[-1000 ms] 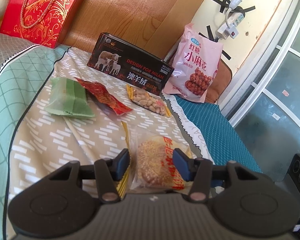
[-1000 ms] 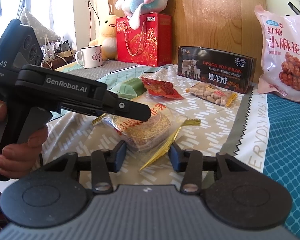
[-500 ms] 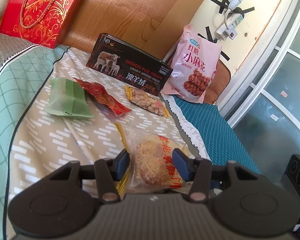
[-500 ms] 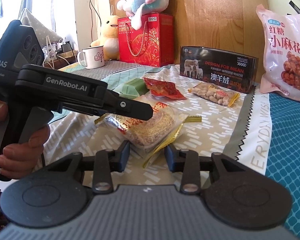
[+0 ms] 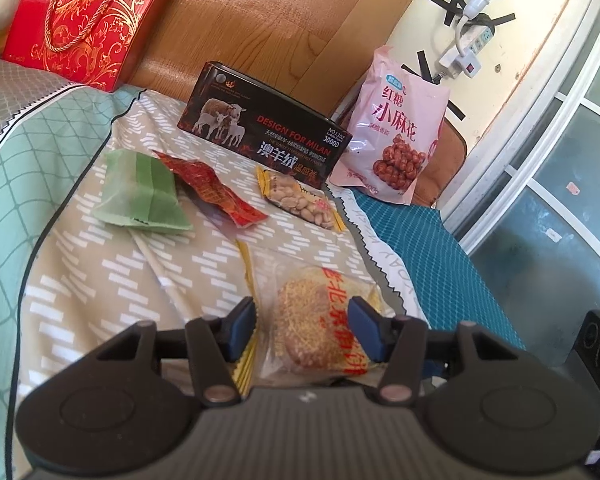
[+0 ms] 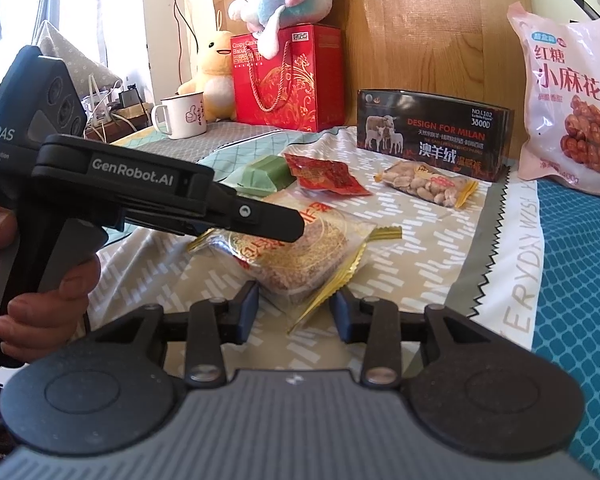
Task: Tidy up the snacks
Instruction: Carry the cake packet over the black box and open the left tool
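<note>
A clear packet with a round sesame cake (image 5: 320,320) and gold crimped edges lies on the patterned cloth. My left gripper (image 5: 303,332) straddles it. Its jaws are opening, and the blue pads (image 5: 364,334) still touch the packet's sides. From the right wrist view the left gripper (image 6: 276,228) reaches over the sesame cake packet (image 6: 300,256). My right gripper (image 6: 294,310) is open around the packet's near gold corner, with its pads clear of it. Farther back lie a green packet (image 5: 140,196), a red packet (image 5: 216,188) and a peanut packet (image 5: 300,202).
A black sheep-print box (image 5: 268,136) stands behind the snacks, and a pink bag of twists (image 5: 396,128) leans at the right. A red gift bag (image 6: 288,80), soft toys and a white mug (image 6: 182,118) stand at the back left. Teal cloth (image 6: 580,280) covers the right side.
The right gripper's fingers have drawn a little closer together around the packet's gold corner. The sesame cake packet sits slightly deeper between the left fingers. Neither hand has shifted.
</note>
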### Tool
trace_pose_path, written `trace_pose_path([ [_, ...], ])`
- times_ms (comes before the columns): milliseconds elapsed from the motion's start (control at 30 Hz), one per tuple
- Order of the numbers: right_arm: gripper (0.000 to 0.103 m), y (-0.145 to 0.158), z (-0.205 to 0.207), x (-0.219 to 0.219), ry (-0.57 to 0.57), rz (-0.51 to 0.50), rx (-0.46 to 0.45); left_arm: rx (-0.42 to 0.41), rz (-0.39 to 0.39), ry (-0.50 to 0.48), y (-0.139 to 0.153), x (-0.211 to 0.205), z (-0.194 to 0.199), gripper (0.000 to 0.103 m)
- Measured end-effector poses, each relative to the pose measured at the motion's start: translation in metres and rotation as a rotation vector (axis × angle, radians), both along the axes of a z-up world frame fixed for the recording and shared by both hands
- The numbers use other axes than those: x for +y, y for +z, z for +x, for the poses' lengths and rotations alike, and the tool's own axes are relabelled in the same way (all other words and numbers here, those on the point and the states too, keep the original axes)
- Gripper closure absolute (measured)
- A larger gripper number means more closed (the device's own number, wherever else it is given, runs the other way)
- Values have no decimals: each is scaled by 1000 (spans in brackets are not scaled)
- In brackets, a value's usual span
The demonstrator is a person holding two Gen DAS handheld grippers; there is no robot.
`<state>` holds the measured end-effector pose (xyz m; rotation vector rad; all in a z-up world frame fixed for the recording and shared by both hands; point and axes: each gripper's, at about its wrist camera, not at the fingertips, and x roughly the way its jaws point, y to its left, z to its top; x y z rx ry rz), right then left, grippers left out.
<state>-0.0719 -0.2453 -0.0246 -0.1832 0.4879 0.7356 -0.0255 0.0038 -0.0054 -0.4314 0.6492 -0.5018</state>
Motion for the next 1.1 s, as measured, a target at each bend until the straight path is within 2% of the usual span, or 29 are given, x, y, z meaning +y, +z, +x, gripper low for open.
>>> trace_pose_path([
  [133,63,1,-3,2,-5,-12,-18,-19,-9,-4,2,2,-3,59],
  [267,64,7,-2,-4,-2,42,6,-35,-15,-6,7,4,-8,59],
  [400,64,21,-1,-6,11,93,3,-66,-40,-3,24,8,-11,61],
  [533,64,39,7,2,16,100,-50,-103,-43,3,46,12,0,61],
  [667,64,51,28,11,14,80,-94,-102,-22,15,63,11,28,61],
  [867,64,74,79,15,-13,94,-141,-143,-6,31,89,6,81,61],
  [1100,66,97,170,21,-90,122,-134,-151,-4,59,106,-4,171,61],
])
